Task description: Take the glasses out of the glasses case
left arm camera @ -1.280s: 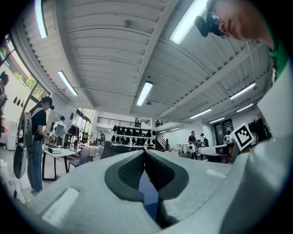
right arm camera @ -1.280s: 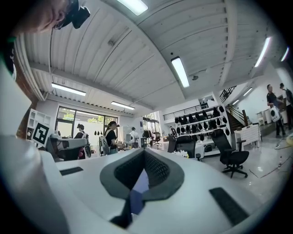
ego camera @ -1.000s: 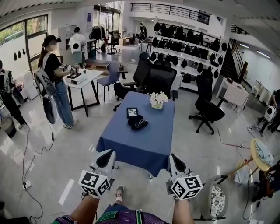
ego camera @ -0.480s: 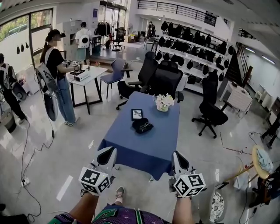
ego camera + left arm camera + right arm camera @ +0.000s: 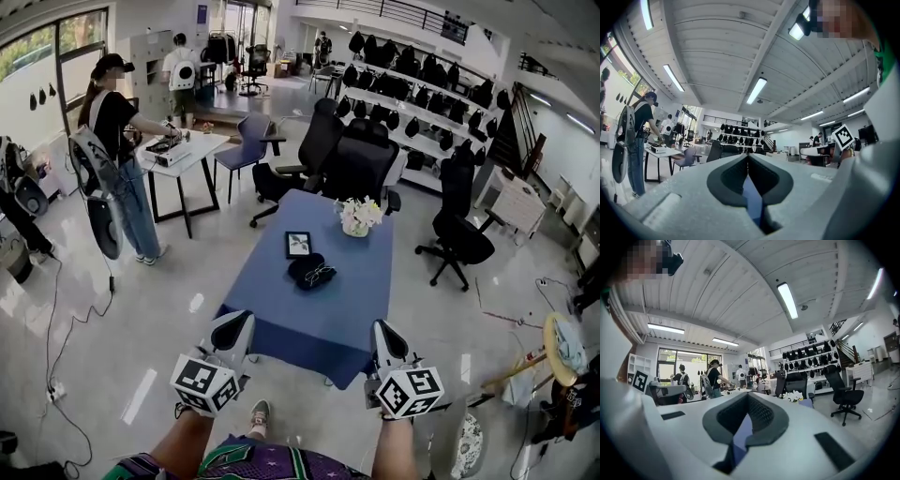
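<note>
A black glasses case (image 5: 312,272) lies open on the blue table (image 5: 319,323), near its middle, with a pair of glasses resting in it. Both grippers are held level, short of the table's near edge and well away from the case. My left gripper (image 5: 234,324) (image 5: 748,158) is shut, with nothing between its jaws. My right gripper (image 5: 385,336) (image 5: 748,395) is shut and empty too. In both gripper views only a strip of blue cloth shows through the gap below the closed tips; the case is hidden there.
A small framed picture (image 5: 298,244) and a vase of white flowers (image 5: 357,216) stand behind the case. Black office chairs (image 5: 361,164) crowd the table's far end. A person (image 5: 112,141) stands at a white table (image 5: 178,155) to the left. Cables run across the floor.
Both grippers have moved forward together toward the blue table, which now looks larger and nearer. Both stay shut. The case has not moved.
</note>
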The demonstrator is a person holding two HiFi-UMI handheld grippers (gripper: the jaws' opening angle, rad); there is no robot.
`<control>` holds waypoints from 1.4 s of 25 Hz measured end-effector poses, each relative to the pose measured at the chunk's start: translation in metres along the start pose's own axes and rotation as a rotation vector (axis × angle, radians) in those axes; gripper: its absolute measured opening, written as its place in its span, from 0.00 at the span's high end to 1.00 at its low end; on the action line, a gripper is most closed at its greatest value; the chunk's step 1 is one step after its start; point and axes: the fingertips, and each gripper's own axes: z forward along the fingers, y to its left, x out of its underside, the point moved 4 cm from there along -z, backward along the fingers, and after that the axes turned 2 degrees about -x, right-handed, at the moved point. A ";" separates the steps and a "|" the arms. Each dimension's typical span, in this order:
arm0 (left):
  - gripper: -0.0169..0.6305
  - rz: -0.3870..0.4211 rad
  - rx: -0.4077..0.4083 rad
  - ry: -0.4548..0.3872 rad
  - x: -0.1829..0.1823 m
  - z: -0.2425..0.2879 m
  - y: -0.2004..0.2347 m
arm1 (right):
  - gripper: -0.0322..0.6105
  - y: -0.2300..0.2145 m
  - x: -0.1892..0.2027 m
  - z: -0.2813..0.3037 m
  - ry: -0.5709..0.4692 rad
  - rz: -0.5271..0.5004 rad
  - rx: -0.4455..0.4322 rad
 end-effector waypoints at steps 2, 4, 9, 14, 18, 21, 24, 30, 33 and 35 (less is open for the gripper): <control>0.95 -0.006 0.001 0.007 0.004 0.013 0.015 | 0.95 -0.003 0.003 0.019 0.014 -0.001 -0.001; 0.95 -0.009 -0.001 0.015 0.006 0.025 0.033 | 0.95 -0.005 0.005 0.039 0.025 -0.005 0.002; 0.95 -0.016 -0.008 0.010 0.001 0.058 0.086 | 0.95 -0.010 0.006 0.094 0.049 -0.008 0.016; 0.95 -0.028 0.011 0.011 0.000 0.094 0.130 | 0.95 -0.013 0.001 0.147 0.081 -0.030 0.016; 0.95 -0.041 0.041 0.009 -0.002 0.110 0.156 | 0.95 -0.013 -0.009 0.175 0.092 -0.060 0.031; 0.95 -0.038 0.062 0.012 -0.003 0.115 0.173 | 0.95 -0.009 -0.013 0.191 0.105 -0.086 0.044; 0.95 -0.037 0.067 0.000 -0.006 0.118 0.187 | 0.95 -0.004 -0.017 0.201 0.103 -0.105 0.041; 0.95 -0.041 0.093 -0.013 0.004 0.129 0.195 | 0.95 0.008 -0.006 0.213 0.119 -0.203 0.030; 0.95 -0.065 0.116 -0.001 0.012 0.134 0.188 | 0.95 0.010 -0.001 0.212 0.140 -0.204 0.024; 0.95 -0.067 0.126 -0.004 0.012 0.137 0.183 | 0.95 0.007 0.001 0.212 0.142 -0.190 0.021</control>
